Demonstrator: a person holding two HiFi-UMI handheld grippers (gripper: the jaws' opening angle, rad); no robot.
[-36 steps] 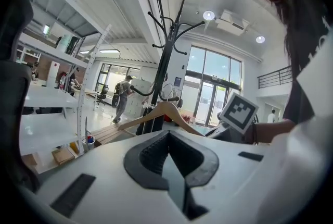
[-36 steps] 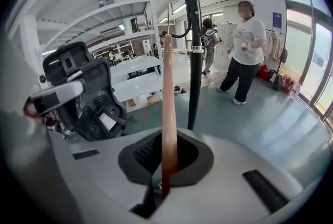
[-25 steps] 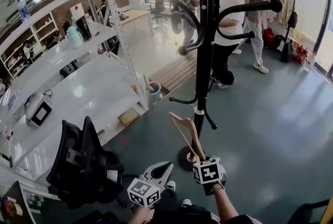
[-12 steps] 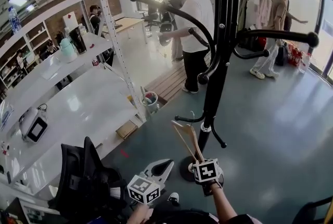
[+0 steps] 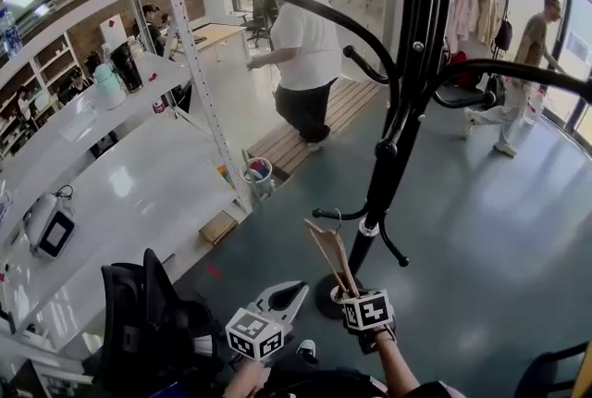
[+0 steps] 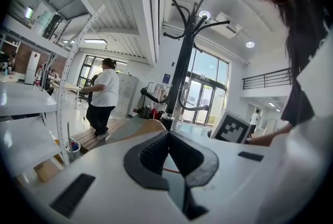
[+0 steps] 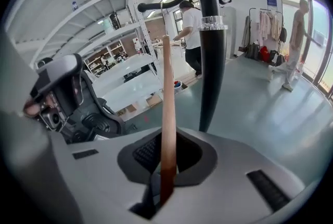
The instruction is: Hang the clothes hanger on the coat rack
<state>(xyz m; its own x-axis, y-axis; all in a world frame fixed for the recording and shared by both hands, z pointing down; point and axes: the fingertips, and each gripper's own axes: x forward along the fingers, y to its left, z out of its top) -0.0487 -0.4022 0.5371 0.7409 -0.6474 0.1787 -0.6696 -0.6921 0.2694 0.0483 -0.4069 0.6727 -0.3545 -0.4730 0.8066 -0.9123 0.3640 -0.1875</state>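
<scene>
The black coat rack point(image 5: 407, 109) rises just ahead of me, its round base point(image 5: 326, 294) on the floor and curved arms spreading overhead. My right gripper point(image 5: 351, 291) is shut on the wooden clothes hanger point(image 5: 331, 250), held upright low beside the pole. In the right gripper view the hanger's wooden bar point(image 7: 167, 108) runs up from between the jaws of the right gripper point(image 7: 166, 137), left of the rack pole point(image 7: 210, 61). My left gripper point(image 5: 296, 290) hangs to the left of it, jaws together and holding nothing. From the left gripper point(image 6: 168, 135), the coat rack point(image 6: 182, 72) shows ahead.
White shelving and a white table point(image 5: 139, 174) run along the left. A black office chair point(image 5: 148, 322) stands at lower left, a small bucket point(image 5: 260, 172) by the shelf post. A person in a white shirt point(image 5: 305, 54) walks behind the rack, another person point(image 5: 527, 63) at far right.
The rack has come nearer and larger in view. The person in white has walked left behind it. The hanger stays in my right gripper, low by the pole.
</scene>
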